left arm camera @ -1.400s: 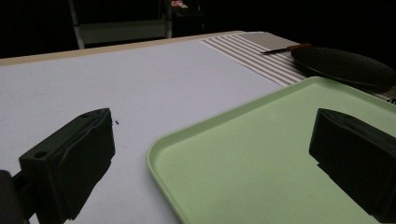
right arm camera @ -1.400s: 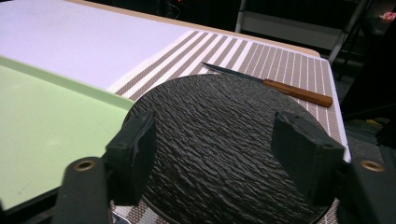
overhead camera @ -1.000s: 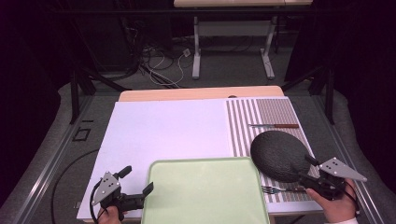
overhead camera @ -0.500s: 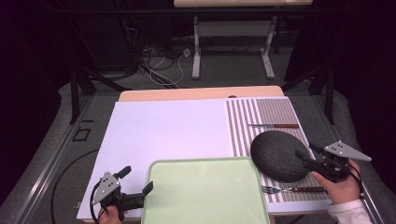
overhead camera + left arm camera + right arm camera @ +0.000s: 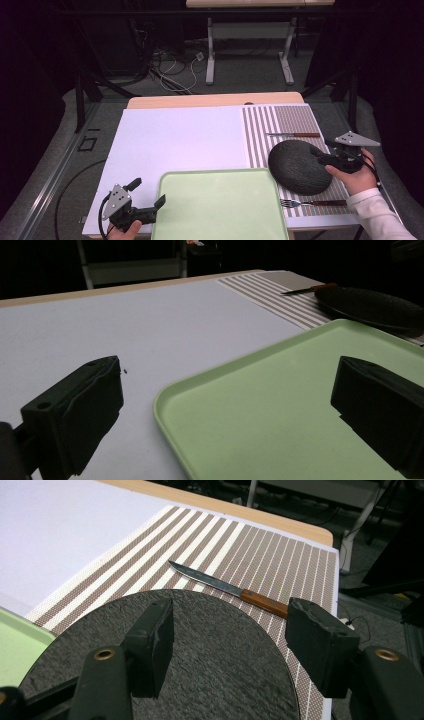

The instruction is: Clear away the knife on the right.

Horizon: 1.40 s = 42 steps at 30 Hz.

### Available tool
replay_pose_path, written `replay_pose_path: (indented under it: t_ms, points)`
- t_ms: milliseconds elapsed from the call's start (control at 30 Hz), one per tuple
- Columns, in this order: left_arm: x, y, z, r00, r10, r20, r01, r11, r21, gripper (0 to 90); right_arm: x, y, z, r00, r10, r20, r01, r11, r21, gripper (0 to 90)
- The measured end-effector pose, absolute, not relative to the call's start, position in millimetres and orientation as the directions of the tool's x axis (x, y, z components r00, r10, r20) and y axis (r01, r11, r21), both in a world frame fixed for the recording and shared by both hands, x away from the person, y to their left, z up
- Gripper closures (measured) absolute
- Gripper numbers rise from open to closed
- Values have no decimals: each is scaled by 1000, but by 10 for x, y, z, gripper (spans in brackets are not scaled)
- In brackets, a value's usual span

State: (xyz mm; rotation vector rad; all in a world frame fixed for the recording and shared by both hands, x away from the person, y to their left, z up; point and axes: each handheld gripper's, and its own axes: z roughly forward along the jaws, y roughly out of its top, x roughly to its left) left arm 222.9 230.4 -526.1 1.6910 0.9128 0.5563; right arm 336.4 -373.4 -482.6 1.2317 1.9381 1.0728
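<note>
A pale green tray (image 5: 220, 205) lies at the table's near edge. My left gripper (image 5: 147, 194) stands open at its left corner; in the left gripper view (image 5: 227, 385) one jaw is over the white mat and the other over the tray (image 5: 280, 405), with the rim between them untouched. A dark round plate (image 5: 295, 167) rests on the striped placemat (image 5: 280, 125). My right gripper (image 5: 320, 155) hovers open at the plate's right rim. In the right gripper view (image 5: 230, 630) the plate (image 5: 210, 675) lies beneath the jaws, with nothing gripped.
A wooden-handled knife (image 5: 294, 134) lies on the placemat beyond the plate, also in the right gripper view (image 5: 225, 587). A fork (image 5: 312, 203) lies near the placemat's front edge. A white mat (image 5: 180, 140) covers the table's left and middle.
My right gripper has moved away from the near edge, along the plate's right rim toward the knife. The plate, the tray and the left gripper have stayed put.
</note>
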Motion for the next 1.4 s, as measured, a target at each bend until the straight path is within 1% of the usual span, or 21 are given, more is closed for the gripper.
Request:
replay_pose_path:
  t_ms: [167,300,367,433,700,767,1000,1033,1067,1167,1300,1367,1400]
  points:
    - [2227,2308,-5262,596,798,-86,293,-116,949,4,3529,-3759,-4752,-391,918,-63,467,257,846,360]
    - [2220,2310,-5251,603,794,-83,283,-116,952,4,3672,-3826,-4677,-376,926,-29,483,222,847,378]
    - [2219,2306,-5253,603,793,-86,289,-116,950,4,3790,-3859,-4650,-367,930,-26,481,214,850,400]
    - [2221,2307,-5253,601,795,-85,289,-117,950,4,3813,-3863,-4646,-363,931,-28,486,215,847,405]
    - [2233,2332,-5261,587,804,-92,306,-115,945,4,4090,-3854,-4693,-340,940,-34,513,216,831,492]
    - [2235,2339,-5263,585,805,-98,309,-109,945,4,4153,-3852,-4720,-332,942,-37,517,215,829,524]
    - [2238,2349,-5266,585,805,-105,311,-103,945,4,4332,-3848,-4820,-317,948,-33,548,212,809,694]
    - [2239,2348,-5267,584,805,-105,312,-103,945,4,4379,-3854,-4853,-313,949,-38,561,217,799,746]
    - [2240,2347,-5268,584,805,-105,312,-103,945,4,4379,-3854,-4853,-313,949,-38,561,217,799,746]
    - [2245,2346,-5272,587,803,-106,314,-105,944,4,4439,-3860,-4899,-299,953,-56,576,227,785,789]
    - [2248,2345,-5274,589,802,-104,312,-107,944,4,4525,-3872,-4969,-283,957,-58,589,221,777,812]
    - [2249,2346,-5275,589,801,-104,312,-106,944,4,4594,-3892,-5032,-273,960,-58,602,217,768,849]
    - [2250,2347,-5275,589,801,-105,312,-106,944,4,4594,-3892,-5032,-273,960,-58,602,217,768,849]
